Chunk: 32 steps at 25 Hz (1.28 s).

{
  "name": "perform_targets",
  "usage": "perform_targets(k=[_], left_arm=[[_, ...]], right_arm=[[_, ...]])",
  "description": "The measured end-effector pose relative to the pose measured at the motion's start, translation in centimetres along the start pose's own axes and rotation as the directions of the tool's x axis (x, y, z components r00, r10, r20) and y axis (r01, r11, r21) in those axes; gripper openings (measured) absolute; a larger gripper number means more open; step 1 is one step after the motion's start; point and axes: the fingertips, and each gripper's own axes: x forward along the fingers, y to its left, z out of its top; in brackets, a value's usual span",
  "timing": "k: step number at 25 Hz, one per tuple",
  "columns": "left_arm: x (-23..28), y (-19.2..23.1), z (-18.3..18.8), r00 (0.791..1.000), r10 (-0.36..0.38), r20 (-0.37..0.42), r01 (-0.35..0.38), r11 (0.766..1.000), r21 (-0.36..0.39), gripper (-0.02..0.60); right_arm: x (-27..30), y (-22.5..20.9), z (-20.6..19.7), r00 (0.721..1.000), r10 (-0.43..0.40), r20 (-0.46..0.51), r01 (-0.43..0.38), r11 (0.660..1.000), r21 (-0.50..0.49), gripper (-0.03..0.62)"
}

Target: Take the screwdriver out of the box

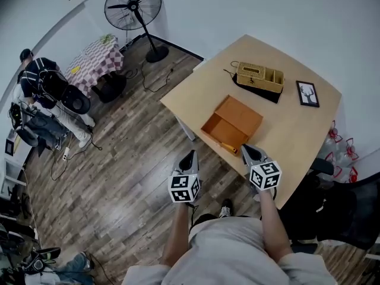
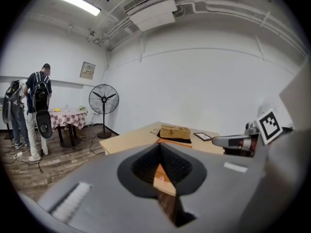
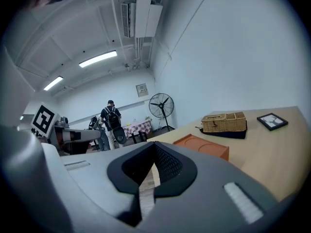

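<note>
Approach step. Screwdriver [image 1: 228, 148] lies at lower edge of open orange box [image 1: 240, 114], mid-frame on worktop [image 1: 285, 135]. Left gripper [image 1: 189, 156] & right gripper [image 1: 252, 152] just below it, fingers closed, empty. Next, I'd judge: open fingers, reach in.

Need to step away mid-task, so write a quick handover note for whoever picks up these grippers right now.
Left gripper: shut, empty, over the floor short of the table.
Right gripper: shut, empty, at the table's near edge, close to the box.
Orange box: open on the table. The screwdriver lies along its near side, untouched.
Done: nothing lifted yet.
Left to do: open a gripper, grasp the screwdriver, lift it out of the box.
</note>
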Motion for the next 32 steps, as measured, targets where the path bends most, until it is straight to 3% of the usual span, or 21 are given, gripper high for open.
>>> perform_targets(k=[4, 8, 11, 16, 20, 26, 32], left_arm=[[3.3, -0.1, 3.0, 0.999, -0.030, 0.031, 0.031, 0.999, -0.023, 0.055], [7.3, -0.2, 5.6, 0.999, -0.038, 0.030, 0.039, 0.998, -0.039, 0.055], [9.2, -0.9, 7.2, 0.998, -0.061, 0.033, 0.063, 0.995, -0.078, 0.055], [11.8, -1.9, 5.5, 0.986, -0.162, -0.034, 0.160, 0.986, -0.048, 0.055], [15.1, -0.5, 4.9, 0.975, -0.208, -0.080, 0.204, 0.977, -0.057, 0.055], [20.2, -0.7, 6.3, 0.941, -0.323, -0.103, 0.321, 0.946, -0.037, 0.054], [24.7, -3.4, 6.7, 0.879, -0.460, -0.129, 0.464, 0.886, -0.001, 0.055]], right_arm=[[2.2, -1.5, 3.5, 1.000, 0.026, 0.004, -0.026, 1.000, 0.000, 0.000], [4.6, -3.8, 5.9, 1.000, 0.008, 0.007, -0.009, 0.998, 0.064, 0.000], [5.3, -4.8, 5.4, 1.000, -0.019, -0.021, 0.022, 0.992, 0.122, 0.000], [6.6, -4.9, 1.8, 0.987, -0.019, -0.161, 0.029, 0.998, 0.059, 0.000], [8.3, -5.8, 1.8, 0.975, -0.033, -0.220, 0.039, 0.999, 0.025, 0.000], [10.7, -7.0, 2.2, 0.957, -0.095, -0.275, 0.095, 0.995, -0.014, 0.000], [12.6, -9.0, 2.2, 0.935, -0.135, -0.329, 0.107, 0.989, -0.101, 0.000]])
